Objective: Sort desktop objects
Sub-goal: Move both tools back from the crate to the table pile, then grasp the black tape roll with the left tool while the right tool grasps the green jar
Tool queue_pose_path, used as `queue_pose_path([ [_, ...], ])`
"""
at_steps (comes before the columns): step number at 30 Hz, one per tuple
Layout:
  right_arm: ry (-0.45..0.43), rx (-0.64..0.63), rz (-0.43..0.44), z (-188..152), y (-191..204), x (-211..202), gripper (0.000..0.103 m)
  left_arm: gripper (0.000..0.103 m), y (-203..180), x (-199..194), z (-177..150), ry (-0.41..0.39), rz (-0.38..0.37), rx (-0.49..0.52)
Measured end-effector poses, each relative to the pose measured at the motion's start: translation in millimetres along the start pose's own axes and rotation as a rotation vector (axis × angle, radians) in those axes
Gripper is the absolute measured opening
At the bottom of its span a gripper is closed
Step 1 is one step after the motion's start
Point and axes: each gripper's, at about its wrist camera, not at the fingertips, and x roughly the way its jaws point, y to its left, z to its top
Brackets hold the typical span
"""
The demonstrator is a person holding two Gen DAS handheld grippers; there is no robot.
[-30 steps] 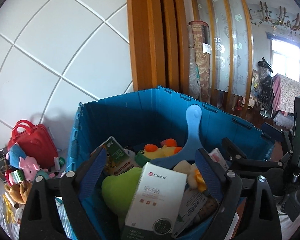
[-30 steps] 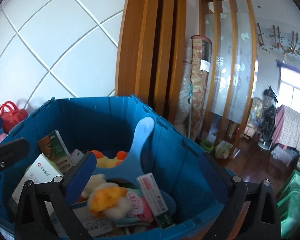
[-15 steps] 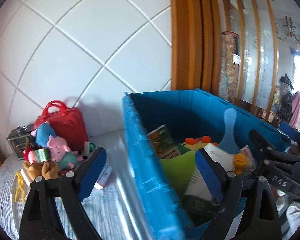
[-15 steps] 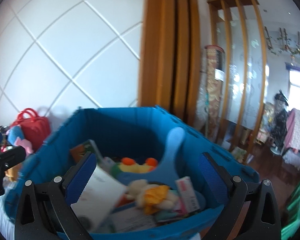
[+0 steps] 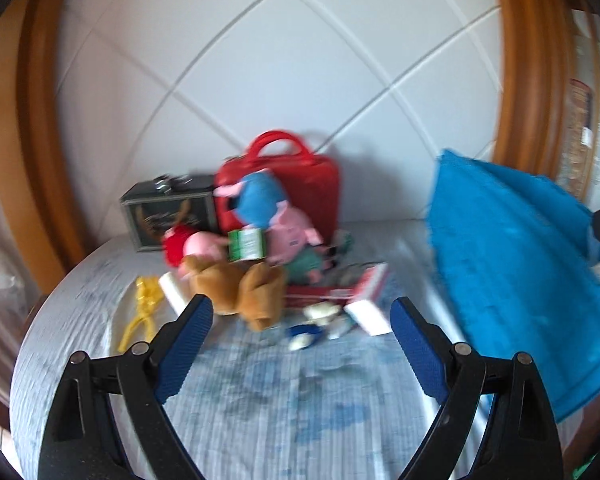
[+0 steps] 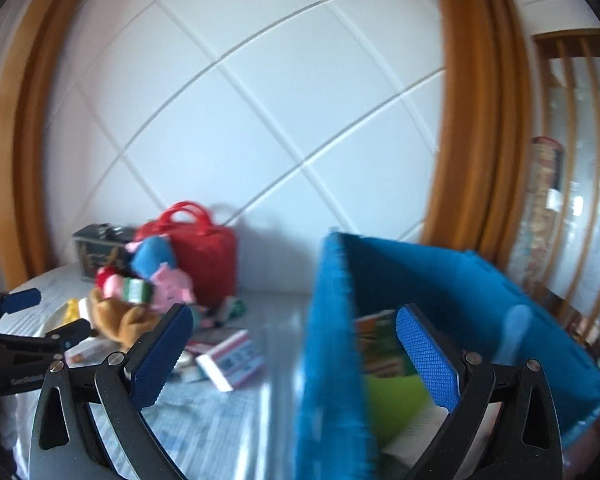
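Observation:
A heap of small objects lies on the pale cloth-covered table (image 5: pixel 268 392): a brown plush (image 5: pixel 240 286), pink plush pigs (image 5: pixel 294 234), a green can (image 5: pixel 246 244), a yellow clip (image 5: pixel 142 312) and a red-and-white box (image 5: pixel 368 300). My left gripper (image 5: pixel 300 314) hovers open just short of the heap, with nothing between its fingers. The blue bin (image 5: pixel 512 272) stands to its right. In the right wrist view my right gripper (image 6: pixel 294 316) is open and empty, facing the blue bin's near corner (image 6: pixel 332 340). The left gripper (image 6: pixel 52 316) shows at that view's left edge.
A red handbag (image 5: pixel 300 184) and a dark box (image 5: pixel 168 216) stand against the white panelled wall behind the heap. Boxes and a green plush (image 6: pixel 396 396) lie inside the bin. Wooden frames rise at both sides. Both views are blurred by motion.
Both grippers have swung left, away from above the bin's contents. The left now faces the heap on the table; the right faces the bin's left corner. Both stay open.

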Motion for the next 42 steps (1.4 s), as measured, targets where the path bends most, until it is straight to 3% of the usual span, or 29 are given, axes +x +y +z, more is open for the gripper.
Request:
queue_pose_path([
  [5,0.126,0.027,0.097,11,45,82,0.103,0.091,88,58,2,0.086,0.101,-0.066],
  [10,0.301,0.124,0.127,11,51,194,0.103,0.091,163,137,13,0.191,0.165,-0.15],
  [13,0.395,0.165,0.099,3,48,264,0.103,0.091,194,192,25,0.259,0.193,-0.187],
  [20,0.618,0.282,0.08,-25,24,433,0.103,0.091,219,320,71,0.356,0.184,-0.209],
  [23,0.67,0.264,0.067,-38,22,485,0.103,0.091,222,378,84,0.416,0.173,-0.227],
  [26,0.736,0.316,0.107,-56,17,530,0.103,0.091,224,426,88,0.467,0.198,-0.229],
  [30,0.77,0.339,0.095,-75,13,571,0.103,0.091,224,472,83,0.539,0.23,-0.234],
  [32,0.765,0.365,0.13,-81,15,585,0.103,0.091,226,487,81,0.557,0.259,-0.227],
  [35,0.783,0.35,0.096,-90,15,607,0.103,0.096,230,505,72,0.614,0.217,-0.241],
  [38,0.839,0.44,0.112,-105,3,625,0.103,0.101,225,512,62,0.657,0.2,-0.212],
  [40,0.894,0.408,0.148,-112,10,627,0.084,0.101,220,506,53,0.677,0.179,-0.196],
  [42,0.903,0.191,0.123,-114,44,619,0.057,0.101,211,492,42,0.693,0.126,-0.169],
])
